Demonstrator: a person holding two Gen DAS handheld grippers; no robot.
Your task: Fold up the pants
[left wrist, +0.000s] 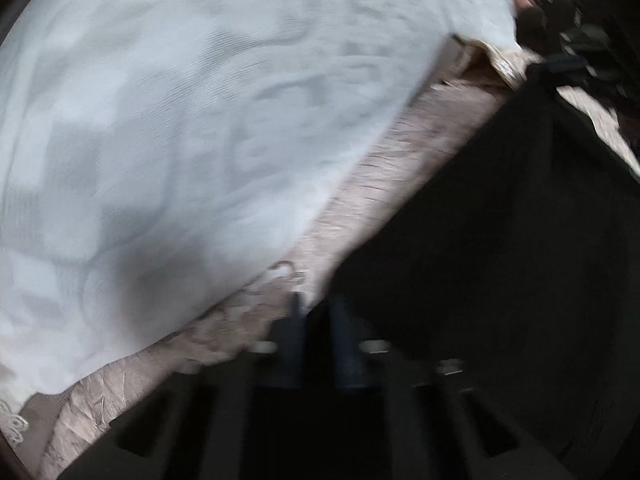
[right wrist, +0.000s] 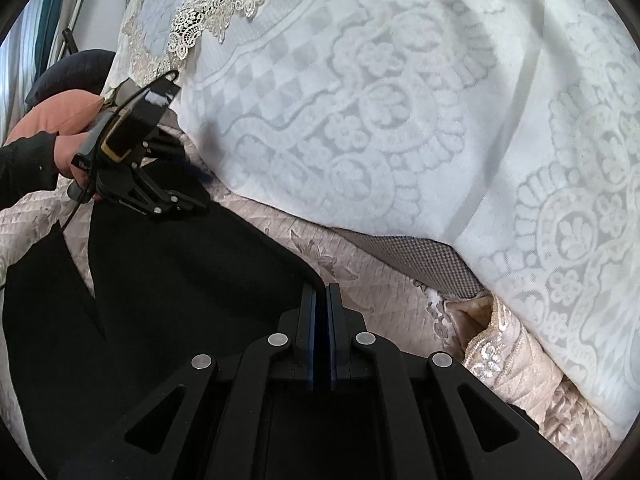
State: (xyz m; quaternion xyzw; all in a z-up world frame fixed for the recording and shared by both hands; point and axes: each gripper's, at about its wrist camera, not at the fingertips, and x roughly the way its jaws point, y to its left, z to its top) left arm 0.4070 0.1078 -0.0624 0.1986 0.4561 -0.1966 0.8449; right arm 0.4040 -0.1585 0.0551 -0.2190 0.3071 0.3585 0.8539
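Note:
Black pants lie on a beige quilted bedspread. In the right wrist view my right gripper is shut on the pants' edge near the corner. My left gripper shows at the left of that view, held by a hand, low over the pants' far edge. In the blurred left wrist view the pants fill the lower right. My left gripper has its fingers close together with dark cloth between them at the pants' edge. The right gripper shows small at the top right of this view.
A white patterned blanket with lace trim covers the bed beyond the pants; it also fills the upper left of the left wrist view. An orange cushion and a dark cushion lie at the far left.

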